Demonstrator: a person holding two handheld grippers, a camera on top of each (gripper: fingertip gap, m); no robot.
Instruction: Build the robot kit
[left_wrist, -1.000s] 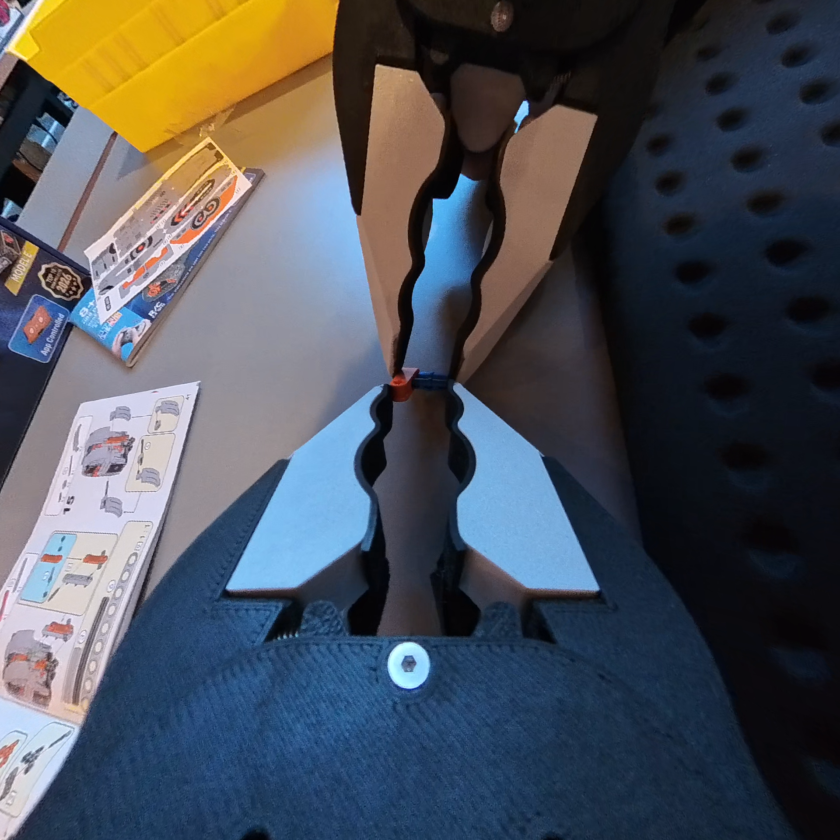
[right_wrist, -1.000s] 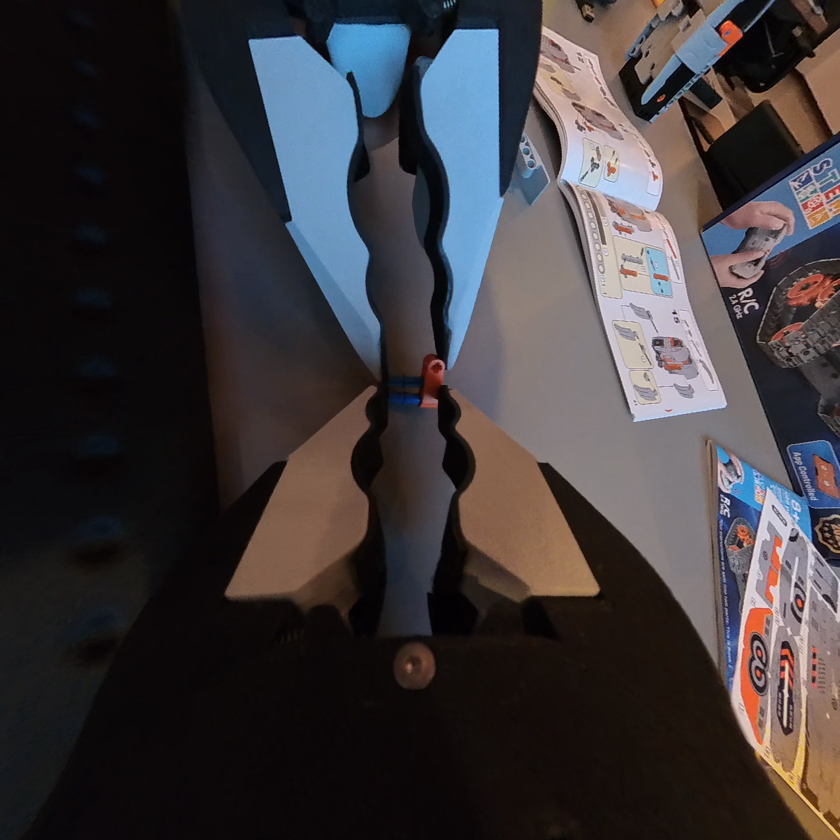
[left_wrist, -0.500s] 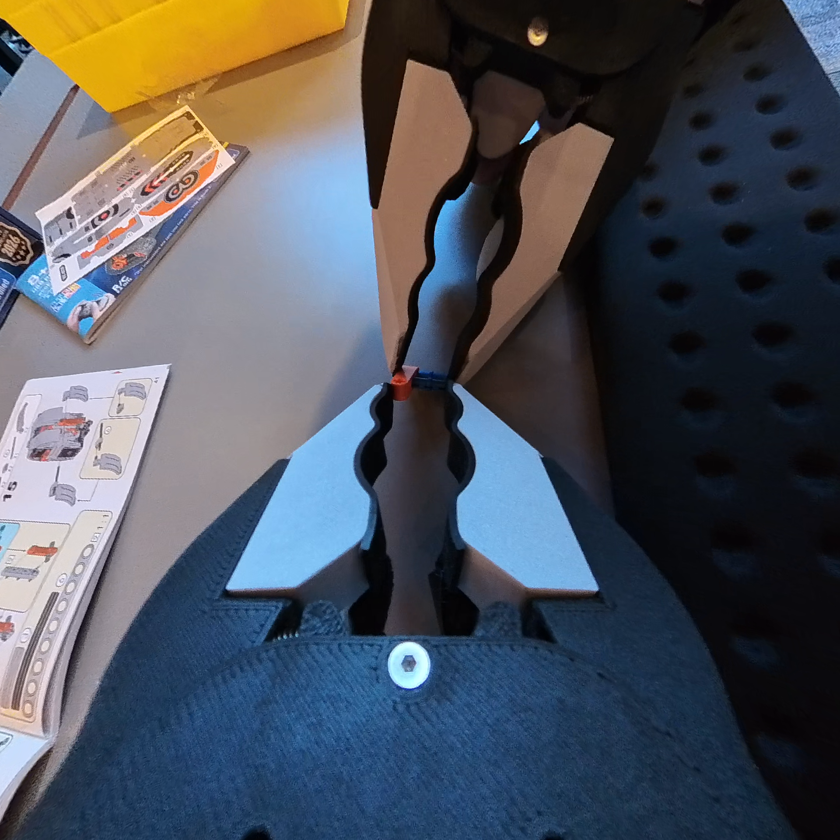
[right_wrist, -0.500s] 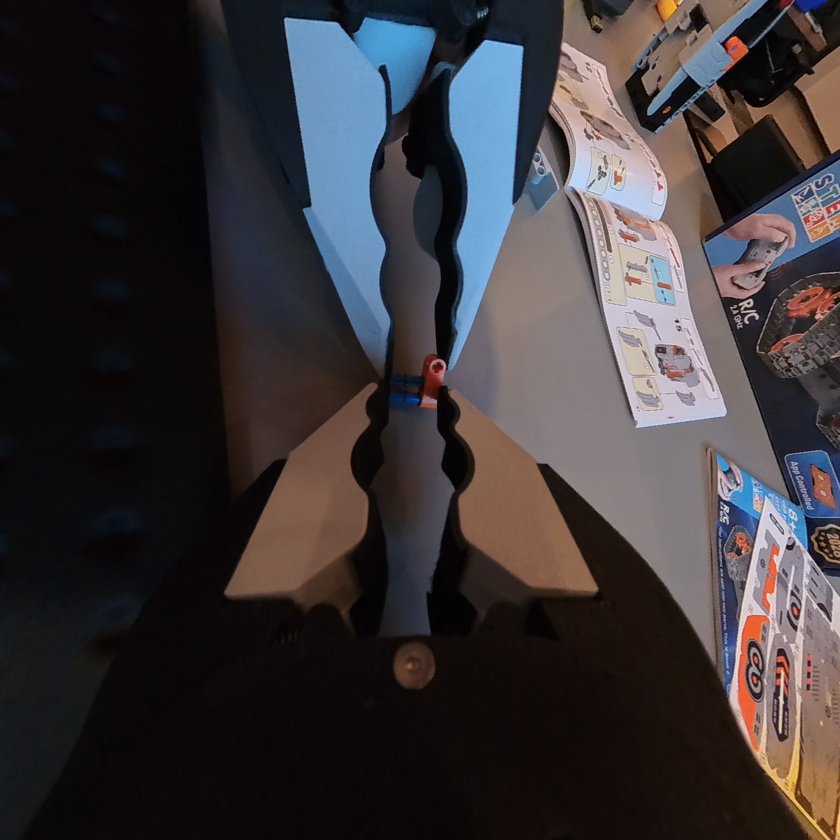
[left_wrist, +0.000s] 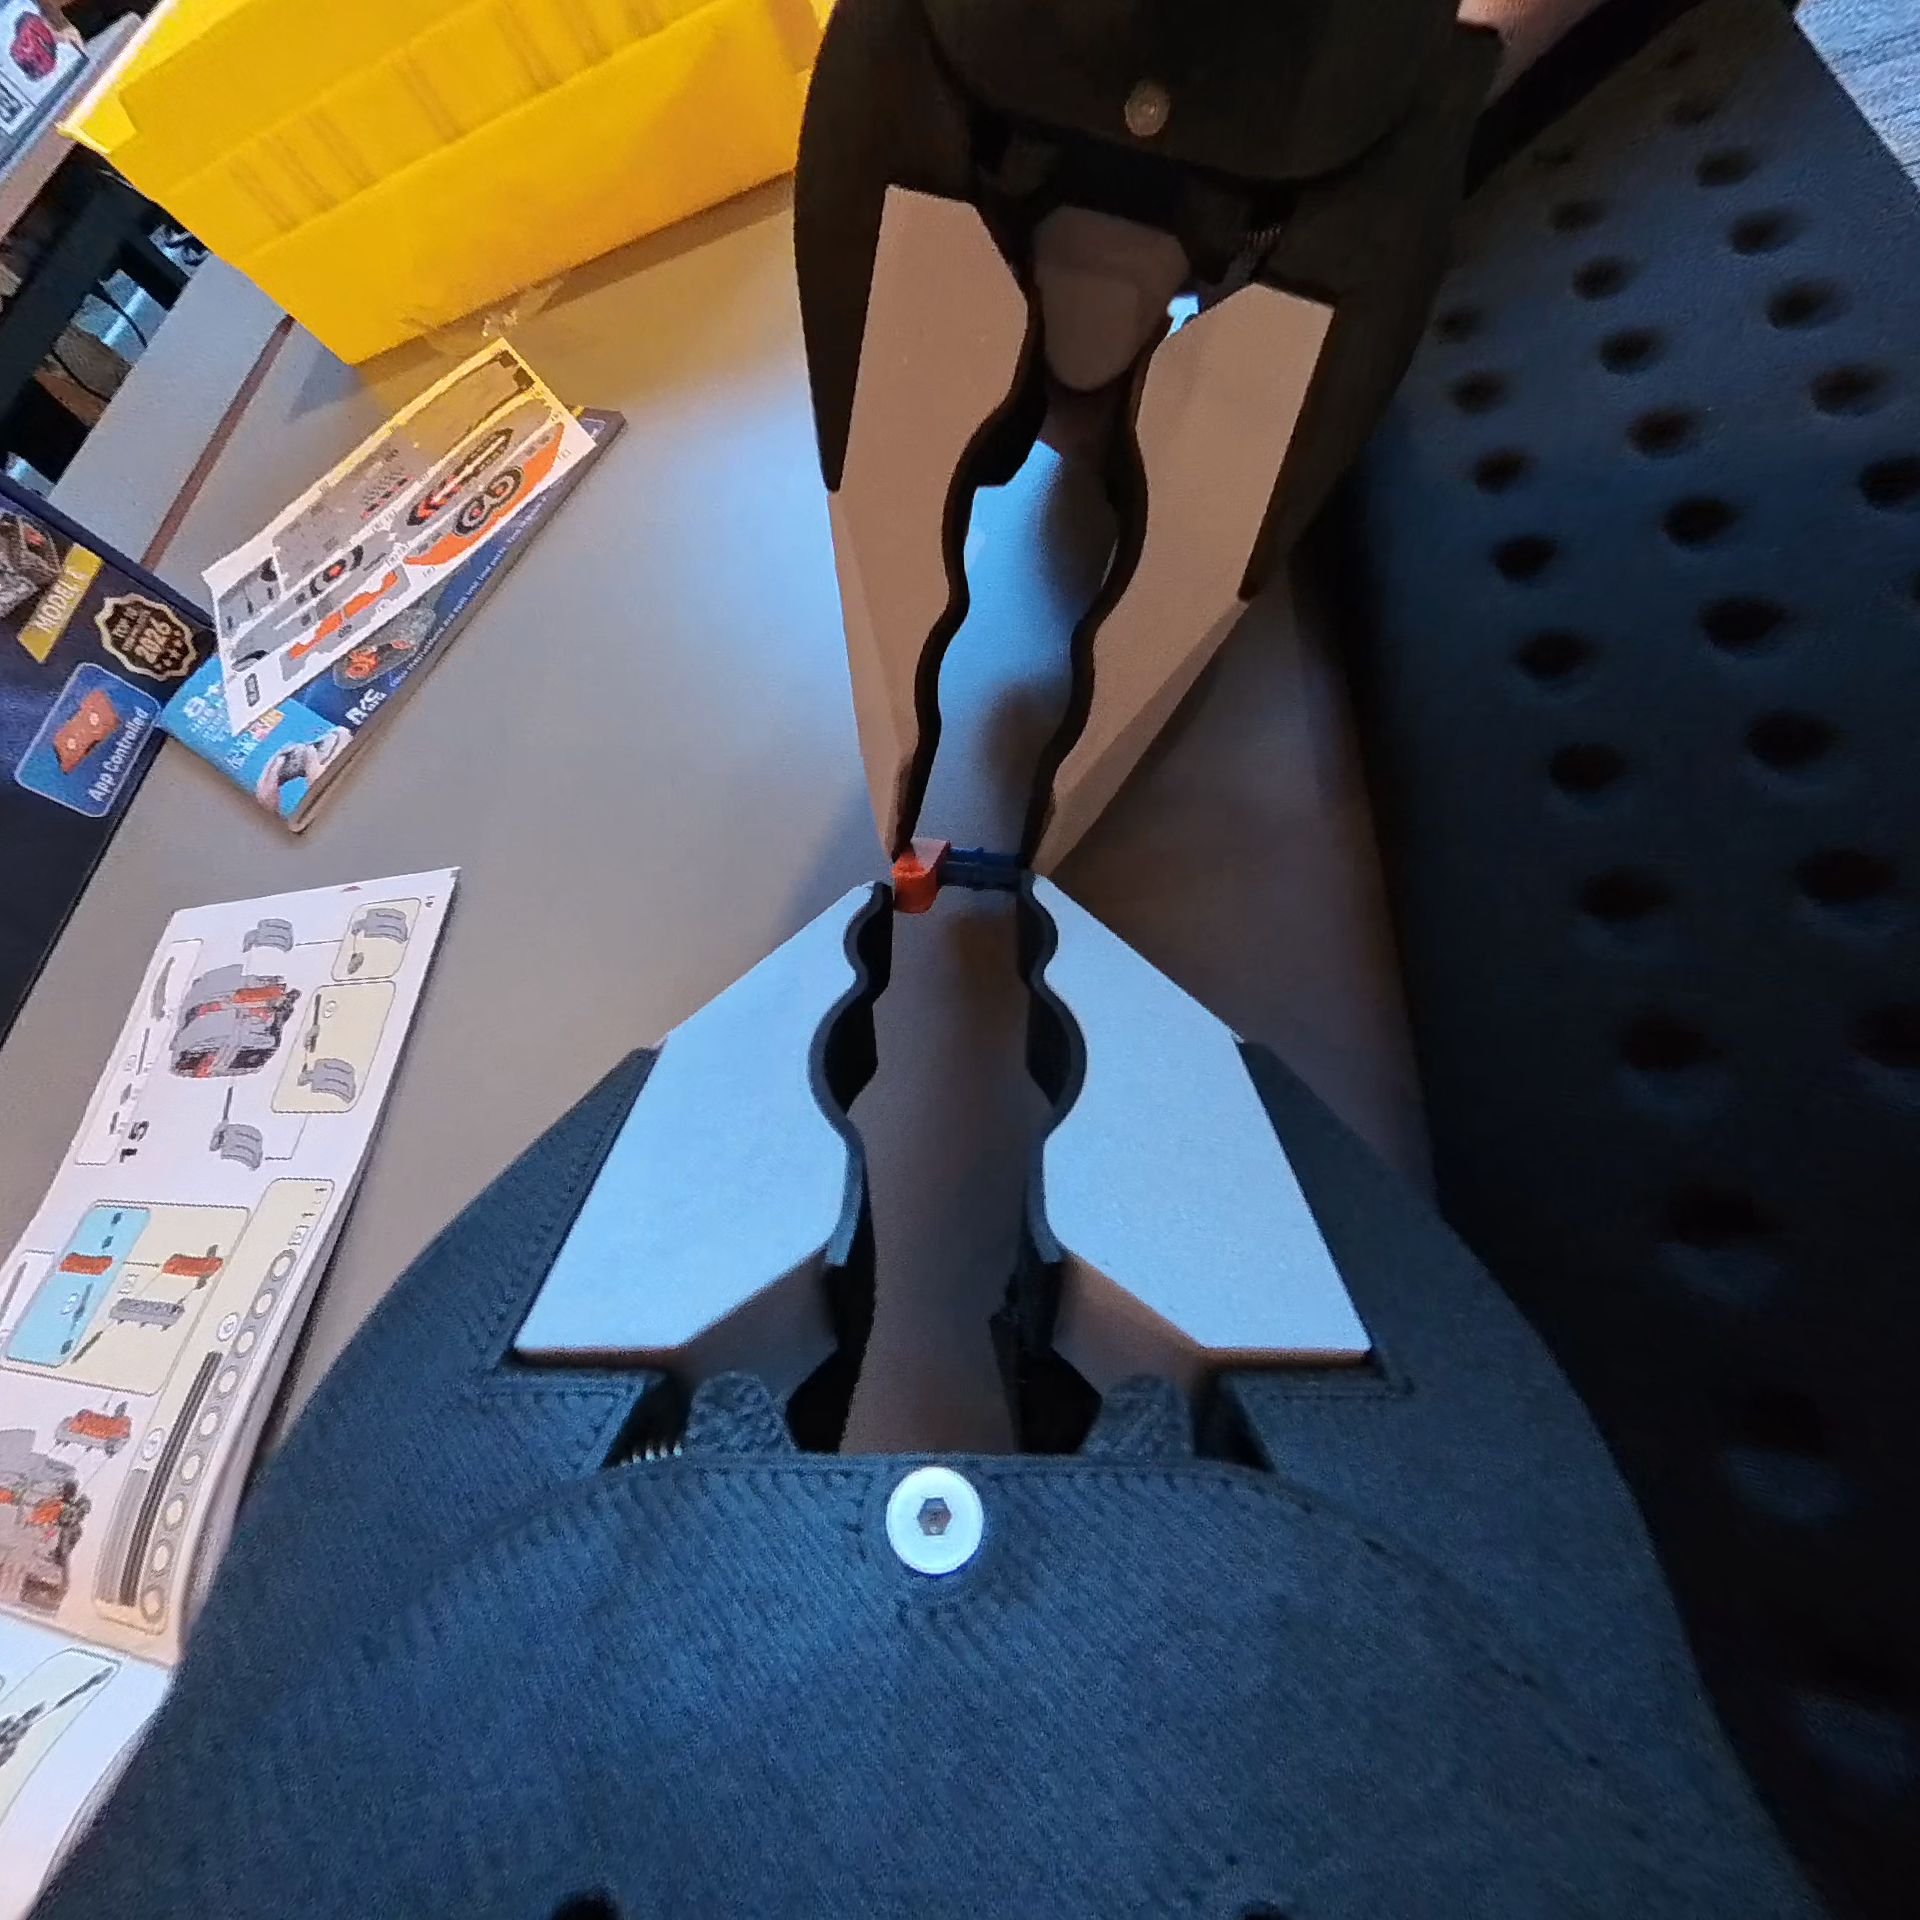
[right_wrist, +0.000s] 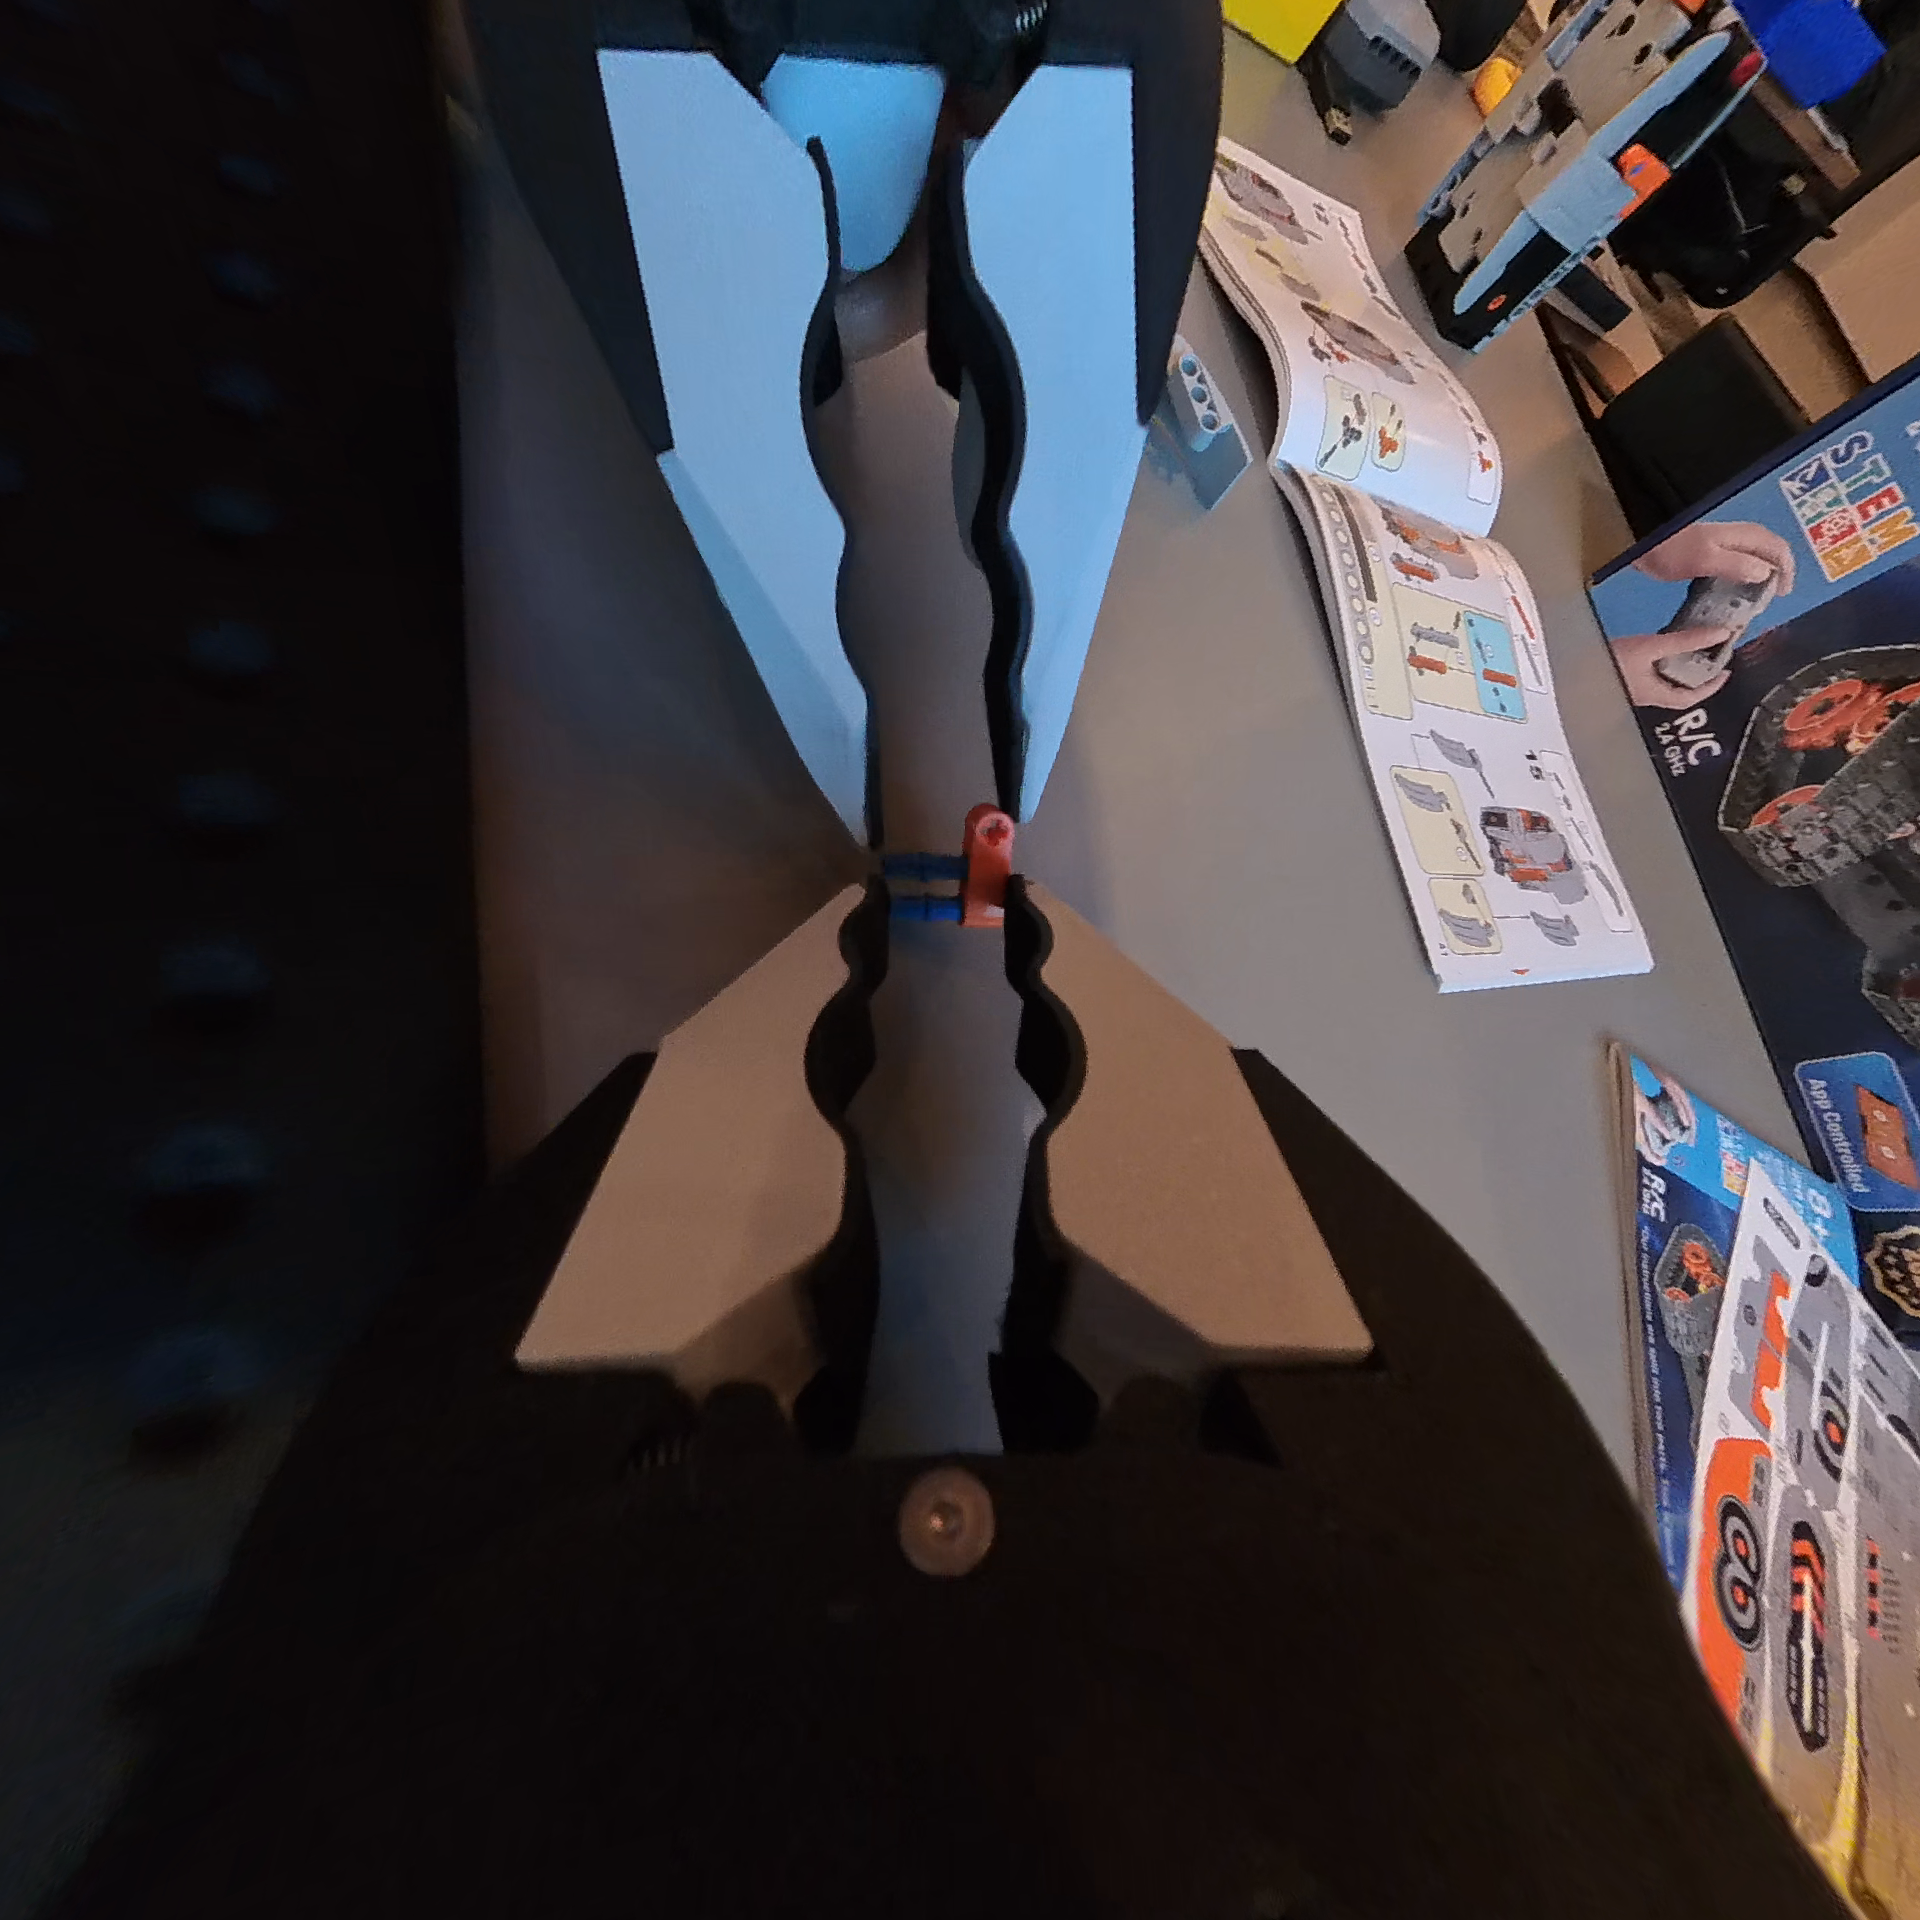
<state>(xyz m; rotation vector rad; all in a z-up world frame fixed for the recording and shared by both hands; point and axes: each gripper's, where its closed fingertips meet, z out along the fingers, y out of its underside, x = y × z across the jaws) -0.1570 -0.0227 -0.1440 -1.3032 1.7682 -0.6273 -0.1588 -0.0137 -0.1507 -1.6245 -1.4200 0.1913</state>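
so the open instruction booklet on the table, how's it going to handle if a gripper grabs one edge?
Likely floppy: the instruction booklet is thin paper, and its pages already arch up at the fold. Probably light for its spread, so a push would slide it across the smooth grey table. A pinch at one edge may lift only the top page.

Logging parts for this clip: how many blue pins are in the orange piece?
2. Both blue pins run side by side from the orange piece between the gripper tips; others may be hidden.

- Left gripper (left_wrist: 956, 899): ribbed, matt, dark printed plastic body; smooth grey finger plates.
- Orange connector (left_wrist: 918, 875) at its tips: glossy plastic.
- Instruction booklet (left_wrist: 197, 1195), left of it: smooth paper.
- Table (left_wrist: 623, 727): matt grey.
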